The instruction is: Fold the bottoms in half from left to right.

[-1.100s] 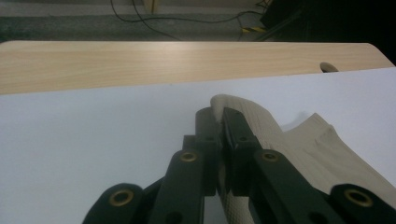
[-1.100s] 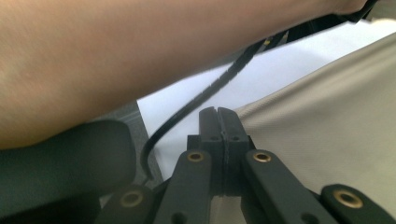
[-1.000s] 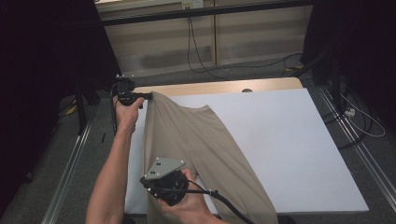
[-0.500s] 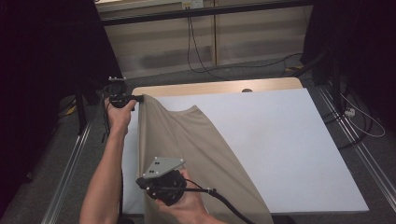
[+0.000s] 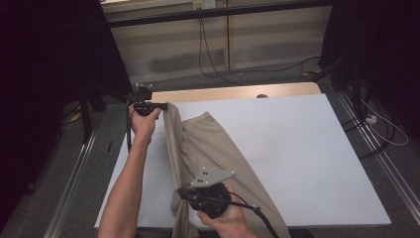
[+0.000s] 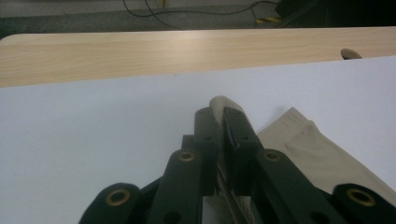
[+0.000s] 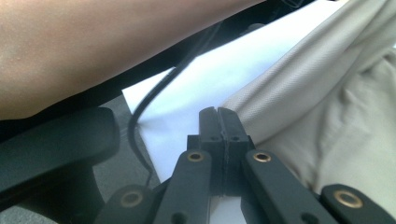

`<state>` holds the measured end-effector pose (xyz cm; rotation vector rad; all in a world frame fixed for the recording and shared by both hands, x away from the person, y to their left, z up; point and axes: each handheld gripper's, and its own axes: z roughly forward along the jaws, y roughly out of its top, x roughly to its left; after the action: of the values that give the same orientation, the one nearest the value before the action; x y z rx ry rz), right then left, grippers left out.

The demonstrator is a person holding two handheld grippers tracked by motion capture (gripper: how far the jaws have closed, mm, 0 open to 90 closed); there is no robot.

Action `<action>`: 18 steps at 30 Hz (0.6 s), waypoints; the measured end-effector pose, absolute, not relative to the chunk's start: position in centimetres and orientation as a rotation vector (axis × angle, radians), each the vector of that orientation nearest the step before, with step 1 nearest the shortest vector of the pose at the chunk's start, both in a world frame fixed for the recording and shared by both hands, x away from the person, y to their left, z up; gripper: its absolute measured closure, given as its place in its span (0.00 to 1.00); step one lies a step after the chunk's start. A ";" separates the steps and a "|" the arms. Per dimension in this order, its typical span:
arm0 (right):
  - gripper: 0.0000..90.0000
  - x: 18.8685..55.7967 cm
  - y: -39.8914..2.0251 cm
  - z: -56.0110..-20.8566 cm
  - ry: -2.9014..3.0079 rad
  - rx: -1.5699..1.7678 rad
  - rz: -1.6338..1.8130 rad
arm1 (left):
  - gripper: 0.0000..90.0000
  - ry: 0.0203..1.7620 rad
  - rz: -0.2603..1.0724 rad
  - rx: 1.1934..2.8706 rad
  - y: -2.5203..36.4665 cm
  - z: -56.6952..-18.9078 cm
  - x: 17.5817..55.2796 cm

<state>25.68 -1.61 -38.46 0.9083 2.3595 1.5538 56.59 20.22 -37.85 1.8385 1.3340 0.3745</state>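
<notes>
Beige trousers on a white-covered table

The left gripper (image 5: 166, 105) pinches the beige trousers (image 5: 208, 148) at the white sheet's (image 5: 307, 148) far-left corner; the right gripper (image 5: 182, 192), jaws closed, grips them near the front edge. Grey floor, cables and dark curtains surround.

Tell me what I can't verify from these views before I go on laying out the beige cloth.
- Near end of the beige cloth: high view, cut off by the bottom edge.
- Right gripper: right gripper view, jaws shut; any fabric pinched between them can't be made out. In the high view its grey plate and the hand cover the jaws.
- Cloth's folded underside: high view, hidden by the top layer.
- Garment type: too bunched to tell.
</notes>
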 end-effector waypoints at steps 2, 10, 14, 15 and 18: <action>1.00 25.7 -2.5 -38.6 2.353 0.937 1.547 | 0.94 1.328 0.367 1.845 19.4 -38.3 56.7; 1.00 25.3 -6.1 -39.3 2.318 0.999 1.482 | 0.94 1.318 0.337 1.854 16.9 -39.1 57.1; 1.00 25.4 -8.2 -39.1 2.286 1.055 1.476 | 0.94 1.313 0.328 1.845 15.8 -38.8 57.5; 1.00 25.4 -8.6 -39.0 2.279 1.063 1.475 | 0.94 1.305 0.332 1.848 15.3 -38.5 57.6; 1.00 25.4 -10.0 -38.5 2.249 1.076 1.468 | 0.94 1.273 0.361 1.860 14.3 -38.1 57.7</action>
<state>25.43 -9.96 -38.54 1.0755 2.2491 1.4679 57.66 14.29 -38.11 1.8601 1.2733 0.3607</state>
